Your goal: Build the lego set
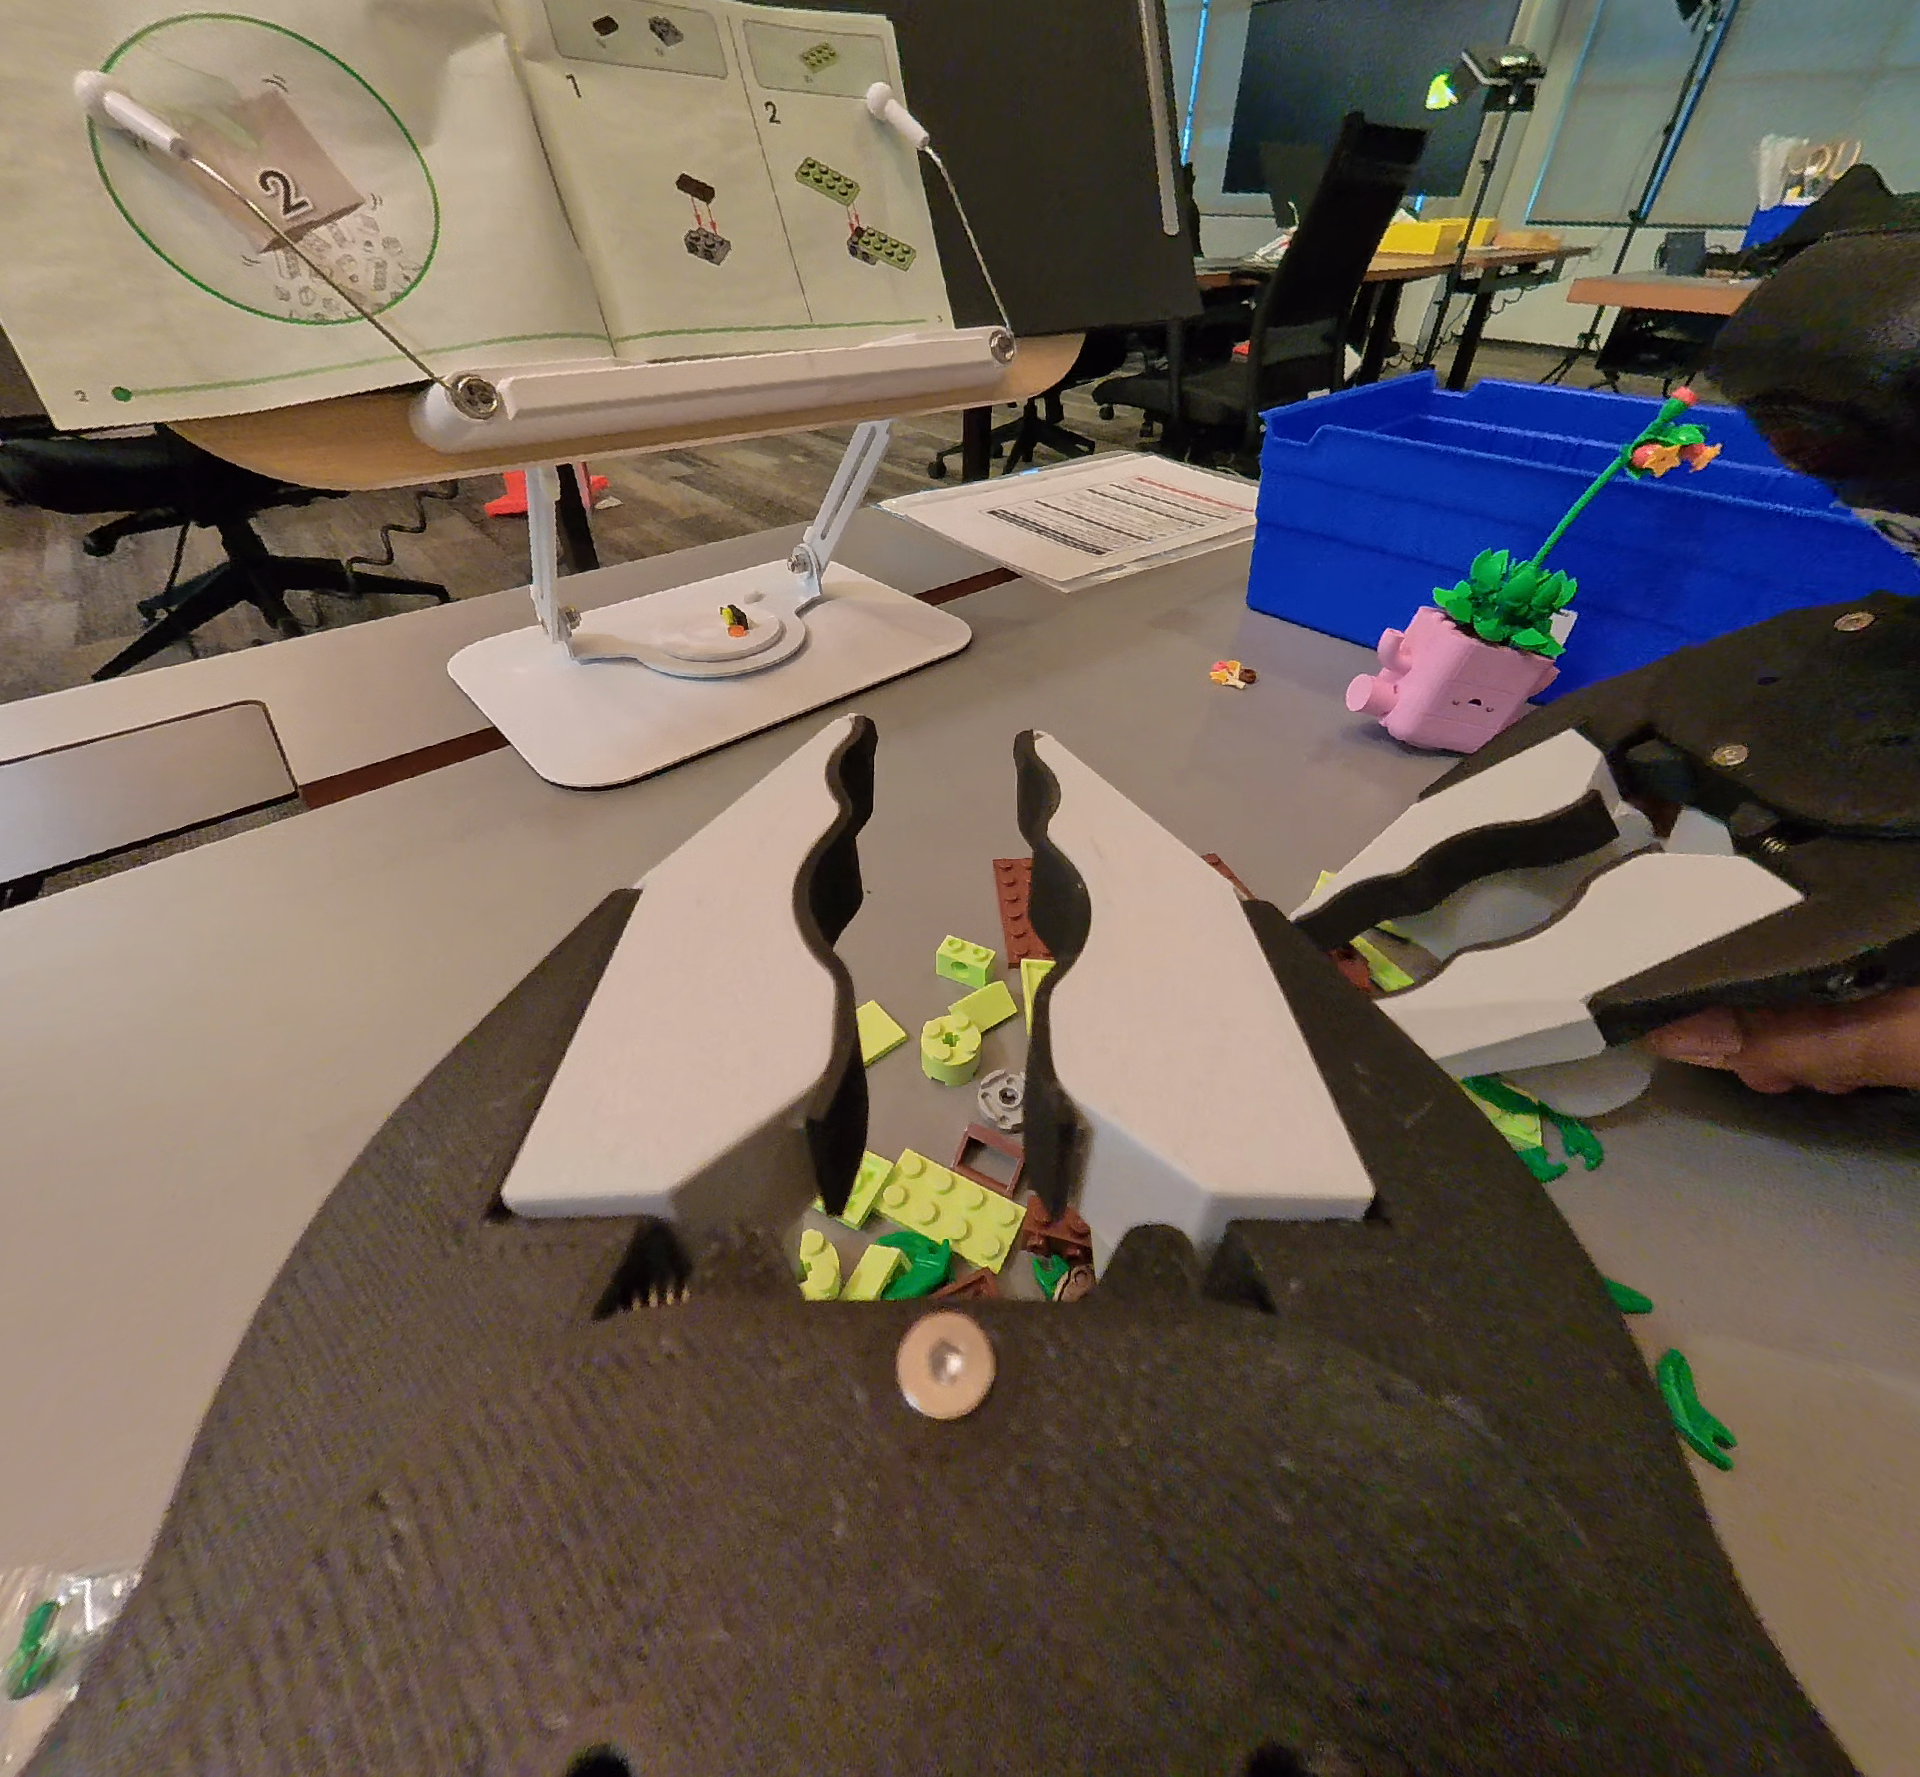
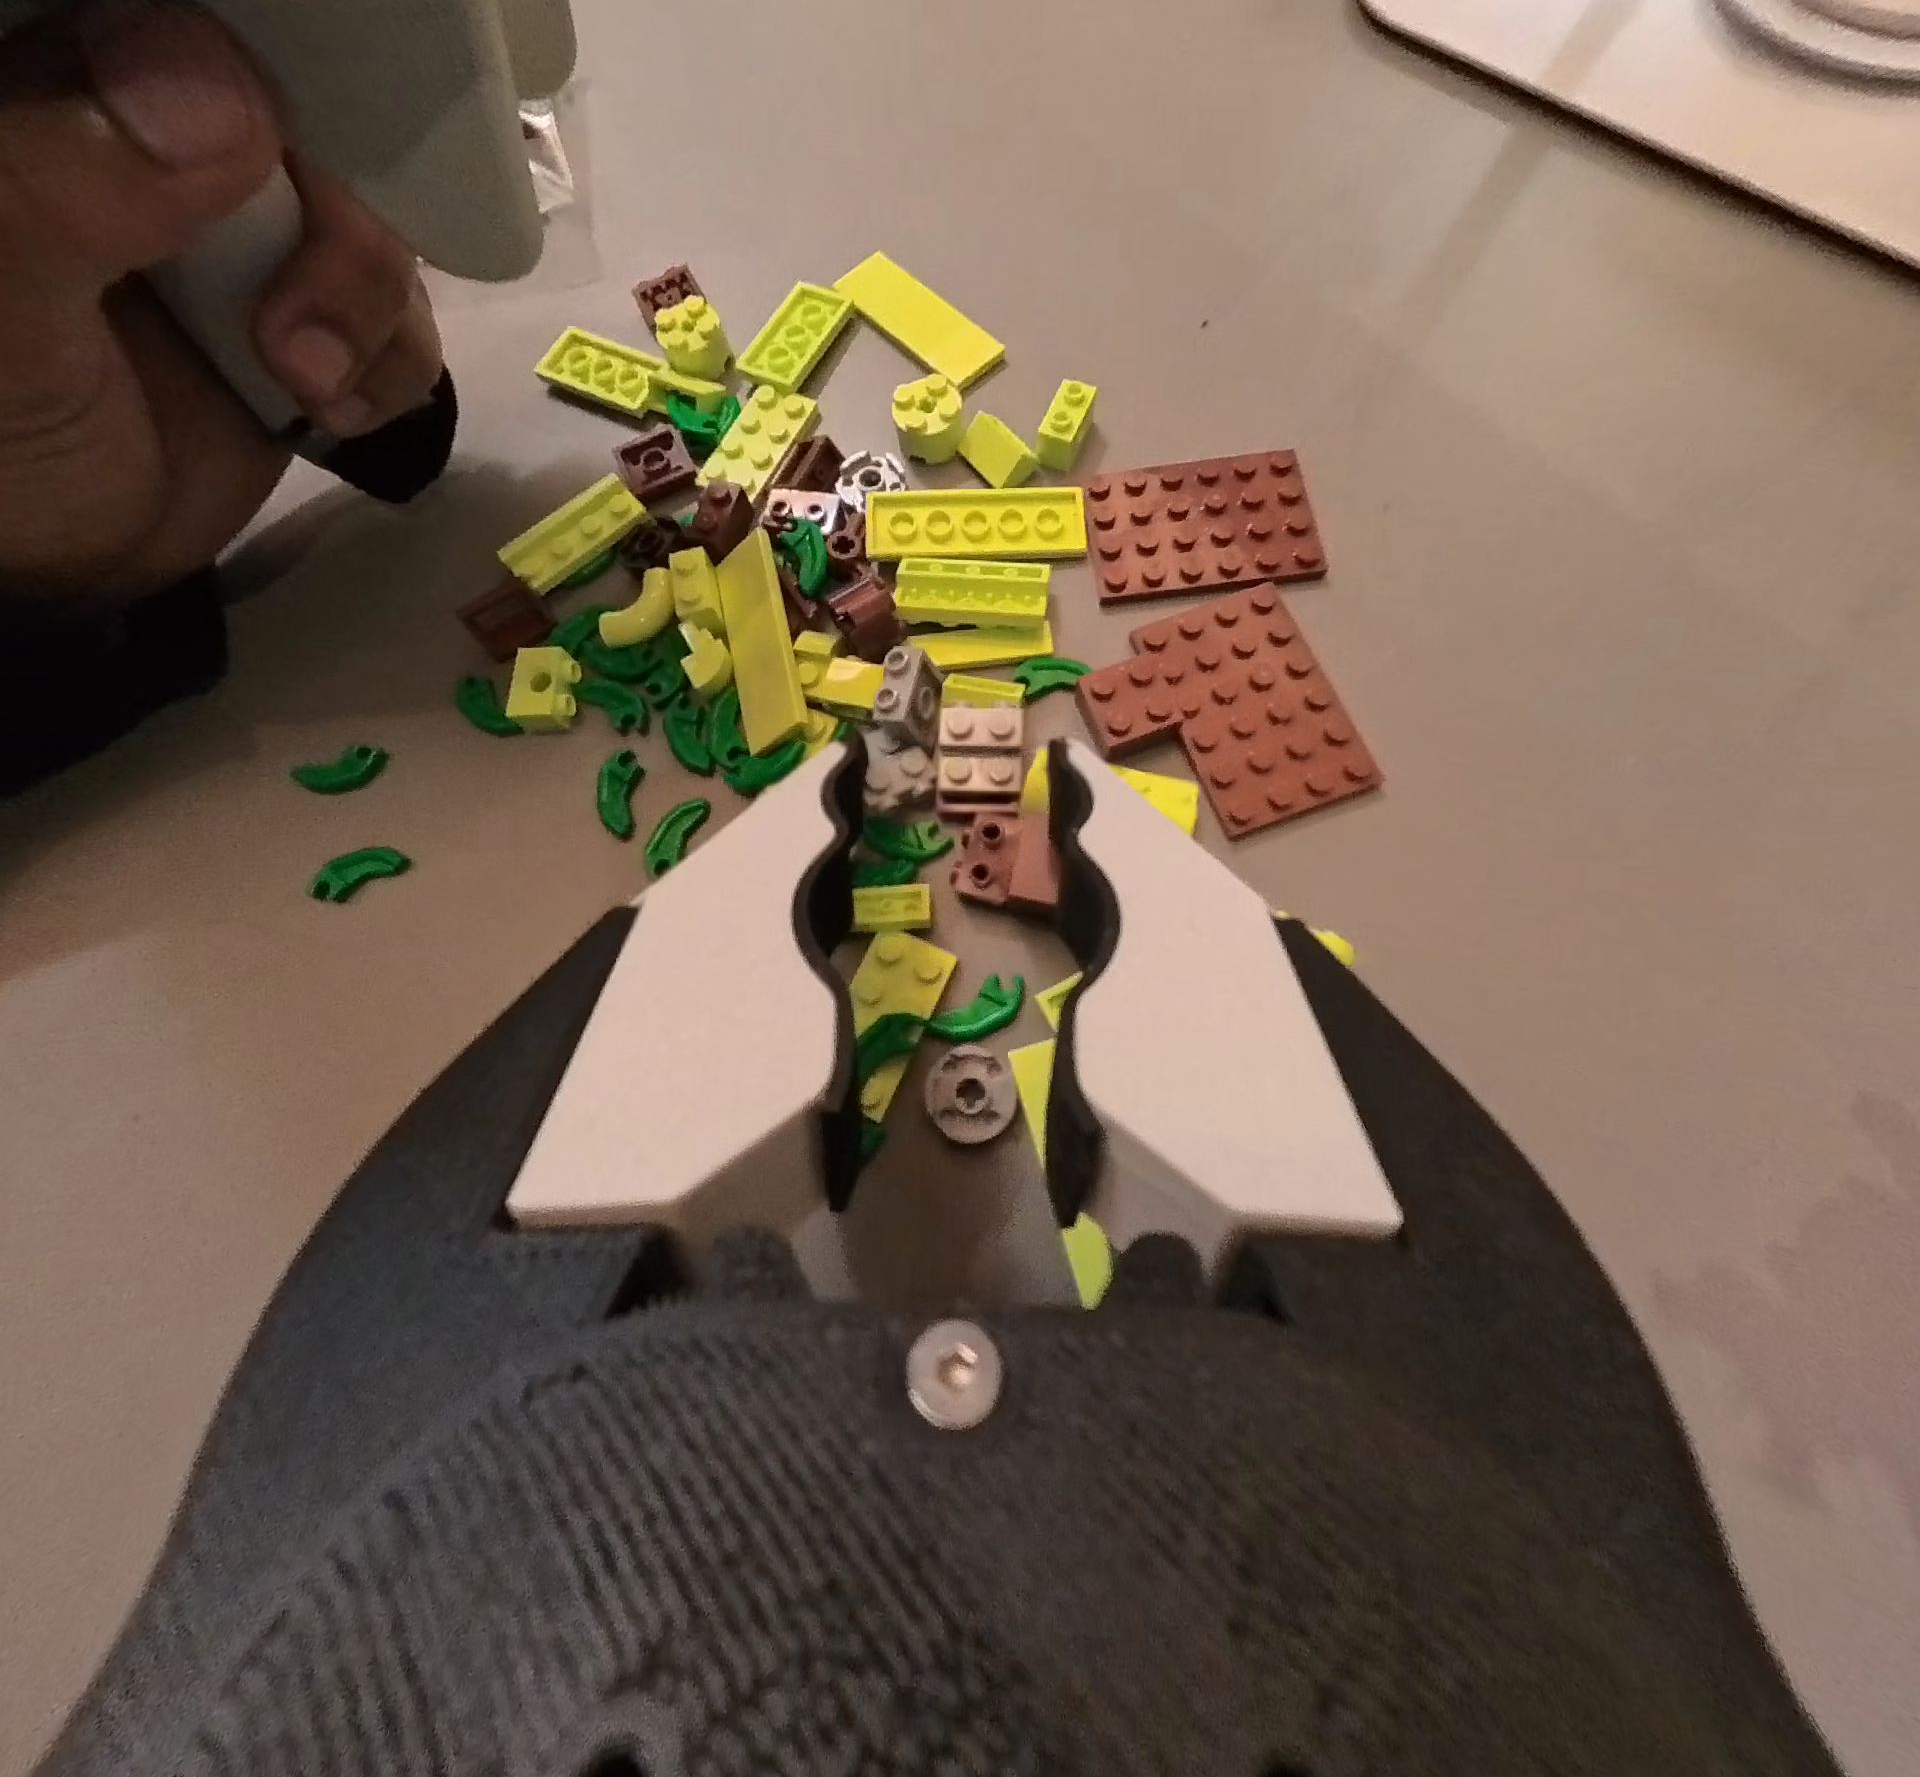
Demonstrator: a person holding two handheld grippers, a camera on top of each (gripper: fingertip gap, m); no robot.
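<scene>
A pile of loose lego pieces point(image 2: 769, 584) lies on the grey table: lime plates and bricks, green leaf pieces, small brown and grey bricks. Two brown studded plates point(image 2: 1205, 522) point(image 2: 1247, 709) lie at its right edge. My right gripper point(image 2: 951, 761) is open and low over the near side of the pile, with a dark grey brick point(image 2: 904, 688) and a light grey brick point(image 2: 977, 756) just ahead of its tips. My left gripper point(image 1: 943, 740) is open and empty above the pile point(image 1: 956, 1031). The right gripper point(image 1: 1309, 906) reaches in from the right in the left wrist view.
An open instruction booklet point(image 1: 623, 169) rests on a white stand point(image 1: 707, 657) at the back; its base point(image 2: 1558, 65) also shows in the right wrist view. A pink lego pot with a plant point(image 1: 1455, 678), a blue bin point(image 1: 1455, 501) and a printed sheet point(image 1: 1081, 512) are at the right. A hand point(image 2: 156, 221) holds the left gripper. The left gripper's tips are roughly 12 cm from the right gripper's.
</scene>
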